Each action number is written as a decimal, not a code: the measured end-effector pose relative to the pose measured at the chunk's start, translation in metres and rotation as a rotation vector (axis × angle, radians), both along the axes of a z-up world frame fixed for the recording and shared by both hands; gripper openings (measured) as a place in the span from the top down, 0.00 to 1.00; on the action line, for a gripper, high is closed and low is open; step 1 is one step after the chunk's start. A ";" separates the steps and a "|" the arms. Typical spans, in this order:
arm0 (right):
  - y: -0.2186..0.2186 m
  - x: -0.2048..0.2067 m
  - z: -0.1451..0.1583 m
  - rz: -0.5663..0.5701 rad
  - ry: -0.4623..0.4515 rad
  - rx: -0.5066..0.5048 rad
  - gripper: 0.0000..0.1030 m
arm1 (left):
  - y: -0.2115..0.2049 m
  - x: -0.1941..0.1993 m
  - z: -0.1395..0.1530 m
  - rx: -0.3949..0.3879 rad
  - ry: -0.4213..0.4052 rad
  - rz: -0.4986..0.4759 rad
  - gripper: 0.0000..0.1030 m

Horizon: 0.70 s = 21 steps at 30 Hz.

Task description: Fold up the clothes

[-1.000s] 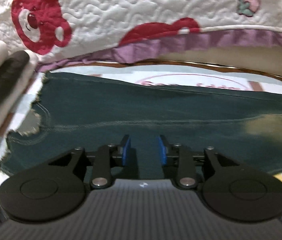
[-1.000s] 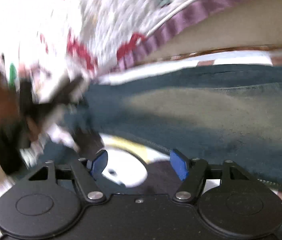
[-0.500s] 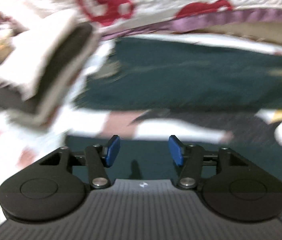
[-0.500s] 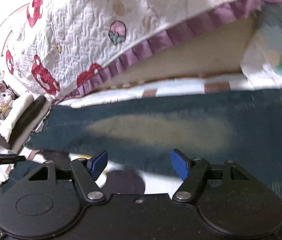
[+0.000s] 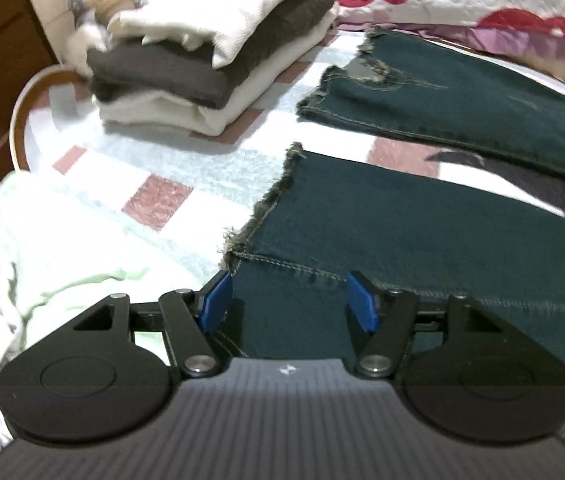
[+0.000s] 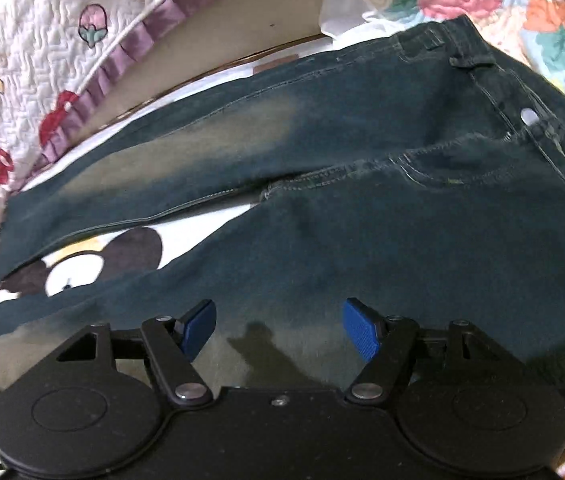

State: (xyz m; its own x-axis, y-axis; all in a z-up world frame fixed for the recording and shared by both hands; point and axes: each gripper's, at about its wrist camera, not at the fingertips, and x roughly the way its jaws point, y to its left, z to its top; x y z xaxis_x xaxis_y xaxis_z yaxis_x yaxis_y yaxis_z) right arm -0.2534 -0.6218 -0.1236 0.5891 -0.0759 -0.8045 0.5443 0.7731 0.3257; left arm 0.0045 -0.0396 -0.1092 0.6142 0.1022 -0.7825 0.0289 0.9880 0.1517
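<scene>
Left gripper [image 5: 288,300] opening, now over jeans [image 5: 422,232] hem, earlier mid-leg; right gripper [image 6: 278,330] wide, empty, over thigh

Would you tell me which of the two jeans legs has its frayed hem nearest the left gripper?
The near leg: its frayed hem runs down to the left gripper. The far leg lies beyond a strip of blanket.

Both wrist cams close over jeans [image 5: 422,232]
</scene>
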 end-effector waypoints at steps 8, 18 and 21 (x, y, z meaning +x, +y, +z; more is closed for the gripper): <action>0.025 0.030 -0.007 0.084 0.063 -0.172 0.20 | 0.035 0.045 -0.016 -0.012 0.034 0.013 0.35; 0.028 0.031 -0.004 0.064 0.037 -0.109 0.21 | 0.041 0.078 -0.025 -0.167 0.145 -0.121 0.37; 0.035 0.035 -0.005 0.087 0.055 -0.153 0.21 | 0.035 0.089 -0.028 -0.144 0.129 -0.132 0.37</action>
